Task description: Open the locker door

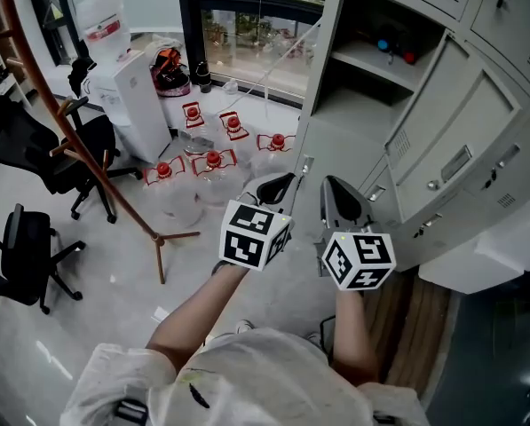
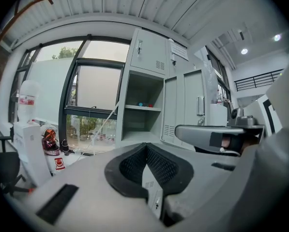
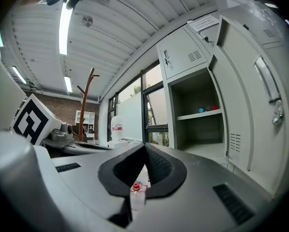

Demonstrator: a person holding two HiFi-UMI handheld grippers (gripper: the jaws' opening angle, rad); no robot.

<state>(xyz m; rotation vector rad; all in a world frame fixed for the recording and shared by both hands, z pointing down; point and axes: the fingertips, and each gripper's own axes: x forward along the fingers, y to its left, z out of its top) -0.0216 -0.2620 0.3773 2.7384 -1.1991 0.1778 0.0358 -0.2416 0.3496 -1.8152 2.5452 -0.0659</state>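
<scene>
Both with fingers together: left gripper, right gripper, facing open locker.

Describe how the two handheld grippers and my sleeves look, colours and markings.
The left gripper and the right gripper both have grey plastic bodies, with tongs lined in black textured pads. Each carries a white cube with black square markers. No cables show. The person wears a pale short-sleeved top.

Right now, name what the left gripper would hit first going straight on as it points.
Probably the pale grey metal lower locker door with vent slots: it shows dead ahead past the shut jaws of the left gripper. Nothing seems between; depth is unclear.
</scene>
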